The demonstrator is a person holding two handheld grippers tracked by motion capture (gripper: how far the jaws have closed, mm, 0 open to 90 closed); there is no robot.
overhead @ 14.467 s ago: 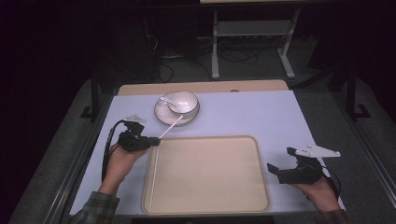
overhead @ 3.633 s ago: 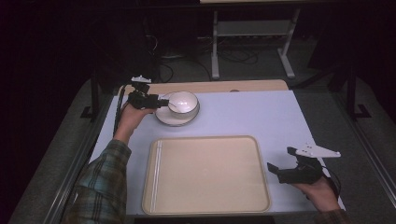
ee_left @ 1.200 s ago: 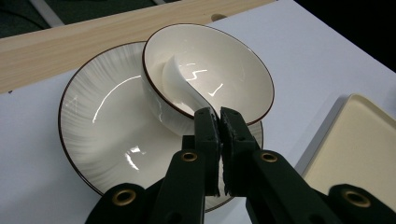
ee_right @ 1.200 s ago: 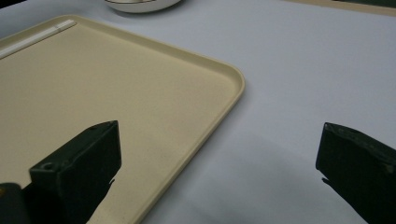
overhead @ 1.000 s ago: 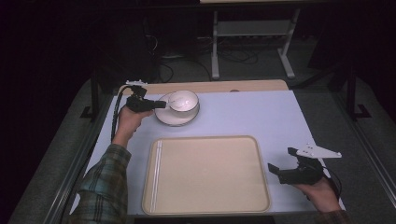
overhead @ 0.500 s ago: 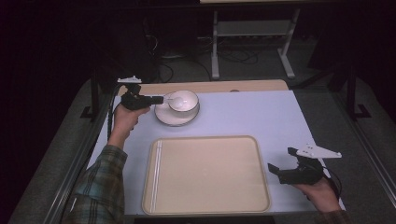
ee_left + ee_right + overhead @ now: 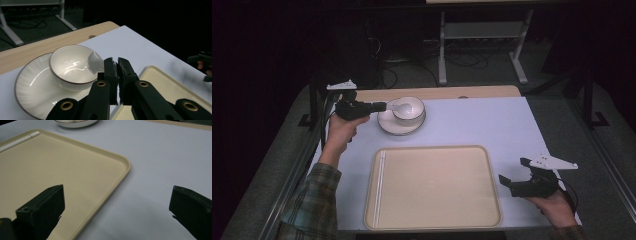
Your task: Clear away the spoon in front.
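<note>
A white bowl (image 7: pixel 409 111) (image 7: pixel 70 65) stands on a white saucer (image 7: pixel 387 125) (image 7: pixel 27 85) at the far left of the table. My left gripper (image 7: pixel 381 106) (image 7: pixel 117 62) is just left of the bowl, shut on the handle of a white spoon (image 7: pixel 396 106) (image 7: pixel 95 64). The spoon's scoop end hangs over the bowl's rim. My right gripper (image 7: pixel 513 170) (image 7: pixel 117 195) rests near the table's front right, jaws wide apart, nothing between them, beside the right edge of a beige tray (image 7: pixel 432 185) (image 7: pixel 50 170).
The tray (image 7: pixel 162 82) lies bare in the middle front of the white table top. A wooden strip (image 7: pixel 437 92) runs along the far edge. Beyond it stand metal stand legs (image 7: pixel 442 60) and cables on the dark floor.
My left gripper has risen a little and drawn back to the left, lifting the spoon's scoop end up to the bowl's rim. The right hand has stayed still.
</note>
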